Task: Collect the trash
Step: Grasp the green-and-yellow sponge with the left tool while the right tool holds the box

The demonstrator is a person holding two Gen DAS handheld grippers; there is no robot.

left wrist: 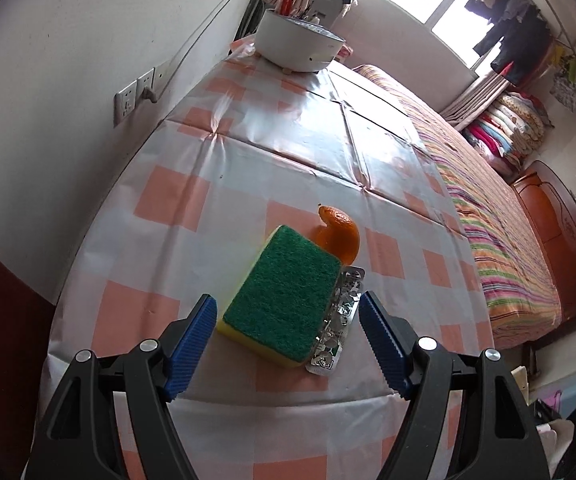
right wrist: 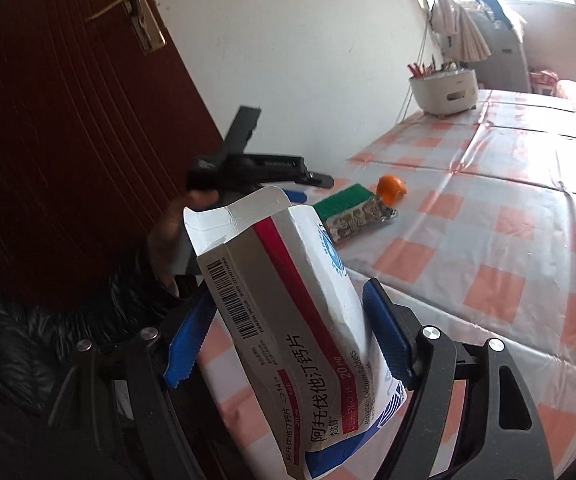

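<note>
Trash is being gathered piece by piece, and I am partway through: my right gripper [right wrist: 288,336] has its blue fingers [right wrist: 387,336] closed against the sides of a crumpled medicine box [right wrist: 288,320], whose torn flap stands open at the top, and I carry it clear of the worktop [right wrist: 487,240] at its near edge. My left gripper [left wrist: 288,340] hangs over the near part of the checked cloth with its fingers [left wrist: 192,340] spread wide and gripping nothing; between them, lower down on the worktop, lie a green and yellow sponge [left wrist: 284,296] and, touching its right side, a spent foil blister pack [left wrist: 339,320]. Just beyond the sponge's far end sits a curl of orange peel [left wrist: 337,236]. A white pot [left wrist: 297,46] with chopsticks stands well apart at the far end, and I judge it no part of the job. No bin or bag shows in either view, so I cannot tell where the box should go; the right hand's next move needs that container found first. For the left, I think the blister pack is the next pick, with the peel after. The pack is thin and flat against the cloth and pressed to the sponge, so I expect to have to come down low and narrow the fingers around its edges without catching the sponge, which may be no trash at all.
</note>
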